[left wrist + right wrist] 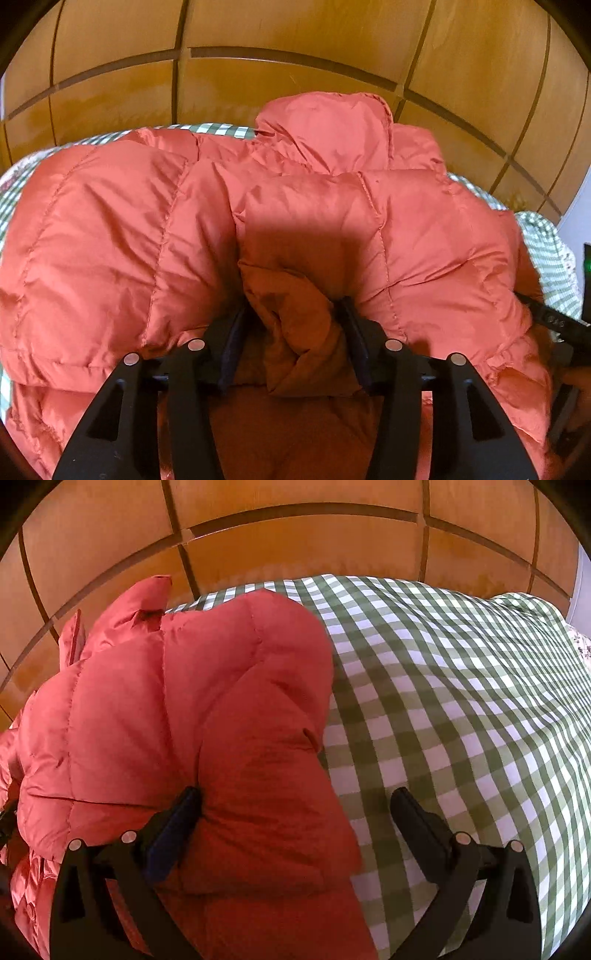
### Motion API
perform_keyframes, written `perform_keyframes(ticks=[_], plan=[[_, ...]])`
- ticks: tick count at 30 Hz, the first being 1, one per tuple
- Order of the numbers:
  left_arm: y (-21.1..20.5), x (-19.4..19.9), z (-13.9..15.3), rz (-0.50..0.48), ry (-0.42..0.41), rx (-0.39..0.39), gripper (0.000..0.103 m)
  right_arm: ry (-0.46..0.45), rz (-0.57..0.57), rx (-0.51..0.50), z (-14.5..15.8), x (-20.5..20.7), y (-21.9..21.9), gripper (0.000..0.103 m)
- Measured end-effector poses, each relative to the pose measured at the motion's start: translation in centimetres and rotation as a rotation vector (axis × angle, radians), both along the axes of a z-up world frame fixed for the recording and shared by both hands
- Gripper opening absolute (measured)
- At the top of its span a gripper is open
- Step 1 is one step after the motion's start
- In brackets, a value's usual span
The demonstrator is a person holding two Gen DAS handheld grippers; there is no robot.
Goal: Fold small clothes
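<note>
The puffy red jacket point(295, 229) looks light, soft and slippery; grip bunched edges. The left gripper point(291, 314) stands half open around a fold, and the right gripper point(295, 805) gapes wide, holding nothing.

Premises appear domestic, most likely a bedroom. A soft surface under a green-and-white checked cover point(461, 701) fills the foreground; a floral-printed fabric edge point(581, 644) shows at the cover's far right corner. Directly behind the cover stands a wall of orange-brown wooden panels point(295, 546) divided by dark grooves, possibly wardrobe doors; fisheye distortion prevents certainty.
</note>
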State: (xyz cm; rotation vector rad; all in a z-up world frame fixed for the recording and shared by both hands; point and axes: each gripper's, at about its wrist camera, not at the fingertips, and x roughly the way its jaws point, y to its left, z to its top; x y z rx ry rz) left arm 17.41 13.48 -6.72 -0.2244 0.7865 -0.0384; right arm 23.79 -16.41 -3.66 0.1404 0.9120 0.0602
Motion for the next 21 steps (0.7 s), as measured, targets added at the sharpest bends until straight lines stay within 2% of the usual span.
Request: perform_keyframes(ticks=[1,3,6,9,14,18,21], plan=[[0.2,-0.4,0.2,0.005,-0.001,-0.012,0.054,-0.001,0.0,0.001,0.1,0.0,-0.1,0.101],[0.6,-1.7,0.8,0.016,-0.007,-0.04,0.069,-0.003,0.0,0.011,-0.1,0.3,-0.4,0.101],[1.0,-4.1,1.5,0.027,-0.011,-0.059,0.081,-0.003,0.0,0.012,0.0,0.4,-0.3,0.101],[1.7,-7.0,2.1,0.043,-0.014,-0.068,0.088,0.002,-0.001,0.013,0.1,0.3,-0.2,0.101],[4.1,-11.3,2.3,0.088,-0.004,-0.04,0.09,0.02,0.0,0.047,0.1,0.4,-0.5,0.101],[6.5,-13.8,2.4,0.125,0.013,0.011,0.09,0.033,0.012,0.139,0.2,0.0,-1.8,0.101],[8.2,-15.7,2.5,0.132,0.0,0.016,0.09,0.059,0.005,0.211,1.1,-1.0,-3.0,0.101]])
